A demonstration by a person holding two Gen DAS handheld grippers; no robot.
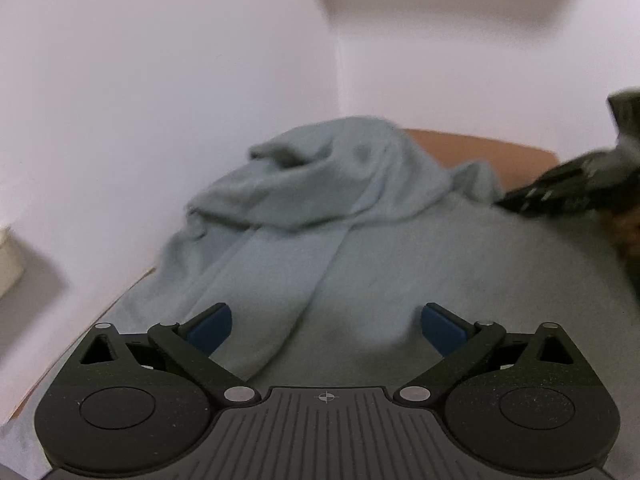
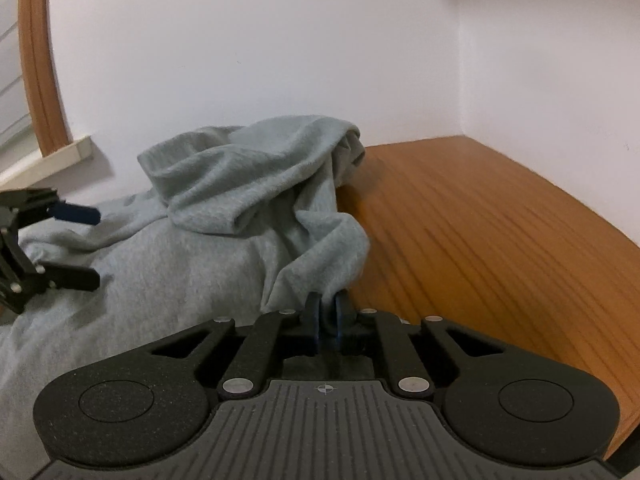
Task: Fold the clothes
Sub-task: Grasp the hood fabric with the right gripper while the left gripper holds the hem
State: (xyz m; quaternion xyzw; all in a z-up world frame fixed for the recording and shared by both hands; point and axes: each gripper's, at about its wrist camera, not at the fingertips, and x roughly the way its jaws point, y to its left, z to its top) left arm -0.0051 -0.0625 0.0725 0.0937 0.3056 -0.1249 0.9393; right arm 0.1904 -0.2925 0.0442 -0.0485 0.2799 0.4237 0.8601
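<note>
A pale grey-blue fleece sweatshirt lies spread over a wooden table with orange-brown grain that sits in a corner of white walls. Part of the garment is bunched into a rumpled heap at the far side, near the wall.

The right black two-finger gripper has its blue-padded jaws pressed together, pinching a fold of the sweatshirt's edge where the fabric meets the bare wood.

The left black two-finger gripper hangs over the flat part of the sweatshirt with its blue-padded jaws spread wide and nothing between them.

A wooden window frame and pale sill stand at the left.
</note>
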